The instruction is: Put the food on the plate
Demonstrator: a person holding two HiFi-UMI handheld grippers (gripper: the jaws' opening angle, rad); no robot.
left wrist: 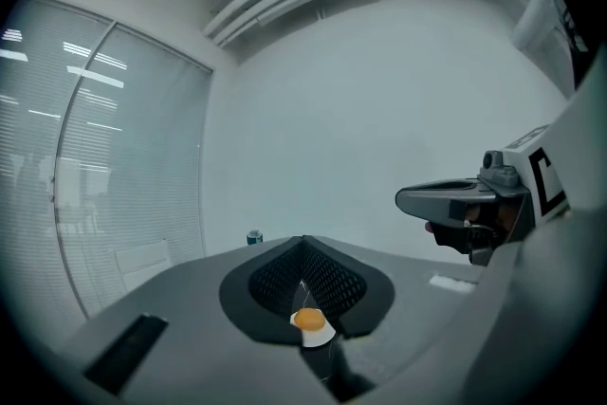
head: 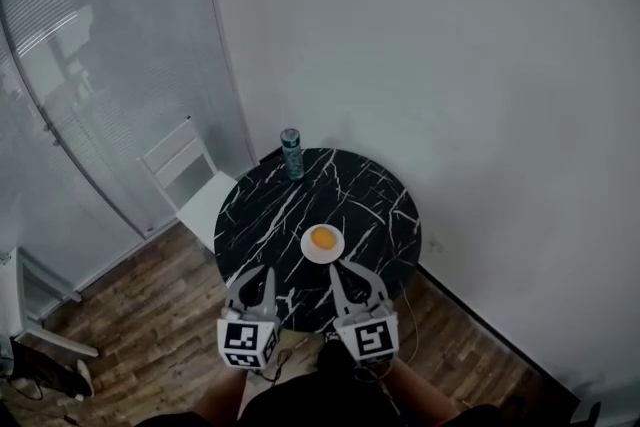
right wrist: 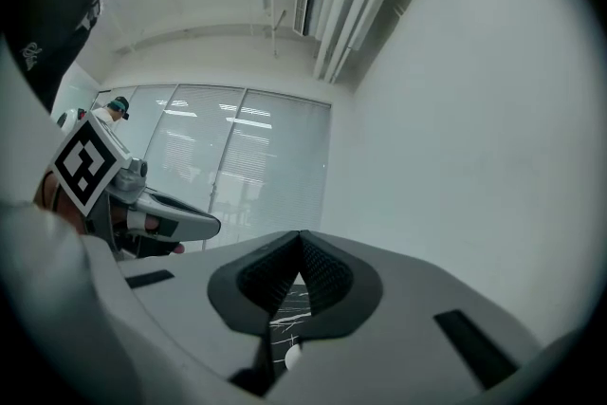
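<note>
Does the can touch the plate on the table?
Apart. The head view shows the can at the far edge of the table and the plate nearer, with bare black tabletop between them.

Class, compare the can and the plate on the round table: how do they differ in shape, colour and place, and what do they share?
The can is tall, upright and teal; the plate is flat and white. The can stands at the table's far edge; the plate lies near its middle. The plate carries orange food; the can carries nothing. Both rest on the black marbled top.
</note>
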